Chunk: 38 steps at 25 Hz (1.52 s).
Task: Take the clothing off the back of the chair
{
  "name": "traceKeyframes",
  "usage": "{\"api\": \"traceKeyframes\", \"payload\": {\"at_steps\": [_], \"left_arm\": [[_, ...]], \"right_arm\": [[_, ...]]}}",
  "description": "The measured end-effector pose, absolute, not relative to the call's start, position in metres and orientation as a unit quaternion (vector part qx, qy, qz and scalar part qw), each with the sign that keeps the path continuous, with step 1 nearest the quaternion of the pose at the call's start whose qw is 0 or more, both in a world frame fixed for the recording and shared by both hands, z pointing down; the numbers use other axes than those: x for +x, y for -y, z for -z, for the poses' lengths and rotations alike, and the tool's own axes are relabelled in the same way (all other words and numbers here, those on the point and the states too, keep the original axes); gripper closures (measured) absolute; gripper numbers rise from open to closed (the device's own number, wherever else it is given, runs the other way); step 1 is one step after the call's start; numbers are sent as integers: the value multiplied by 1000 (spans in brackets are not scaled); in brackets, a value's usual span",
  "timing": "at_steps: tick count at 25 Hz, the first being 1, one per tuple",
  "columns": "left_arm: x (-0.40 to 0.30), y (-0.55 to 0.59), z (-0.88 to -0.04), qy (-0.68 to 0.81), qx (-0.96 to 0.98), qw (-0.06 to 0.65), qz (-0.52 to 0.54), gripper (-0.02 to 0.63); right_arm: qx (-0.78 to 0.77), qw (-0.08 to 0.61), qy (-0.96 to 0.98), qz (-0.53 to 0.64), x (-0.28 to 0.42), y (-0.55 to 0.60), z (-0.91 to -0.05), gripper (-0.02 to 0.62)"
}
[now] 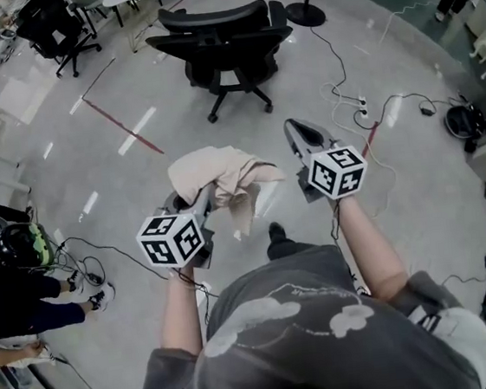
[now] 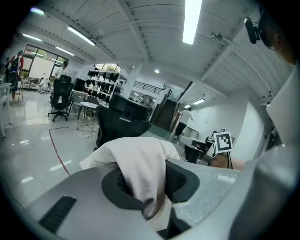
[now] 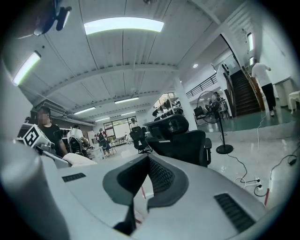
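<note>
Head view: the clothing is hanging off the chair, well apart from it.
Left gripper: is pinching a fold of the cloth between narrow jaws.
Right gripper: is pointing toward the chair, jaws together, empty.
Doing it well: likely keeping the pinch firm and the trailing hem lifted off the floor.

Clothing hangs in the left gripper, before the chair, beside the right gripper.
</note>
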<state>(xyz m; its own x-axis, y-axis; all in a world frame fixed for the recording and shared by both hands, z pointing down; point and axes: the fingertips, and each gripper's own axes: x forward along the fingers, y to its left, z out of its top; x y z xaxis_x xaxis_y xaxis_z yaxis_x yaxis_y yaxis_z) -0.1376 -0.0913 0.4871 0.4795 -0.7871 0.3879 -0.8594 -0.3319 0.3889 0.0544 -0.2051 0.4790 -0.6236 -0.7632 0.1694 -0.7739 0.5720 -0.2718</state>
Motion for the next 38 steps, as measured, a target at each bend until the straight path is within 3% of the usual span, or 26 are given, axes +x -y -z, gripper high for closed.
{"api": "traceKeyframes", "payload": {"at_steps": [19, 38], "left_arm": [[-169, 19, -459, 516, 820, 241, -54, 520], [-176, -13, -467, 528, 810, 252, -44, 520]], "right_arm": [[455, 24, 879, -140, 45, 110, -465, 603], [453, 45, 882, -118, 52, 65, -465, 603]]}}
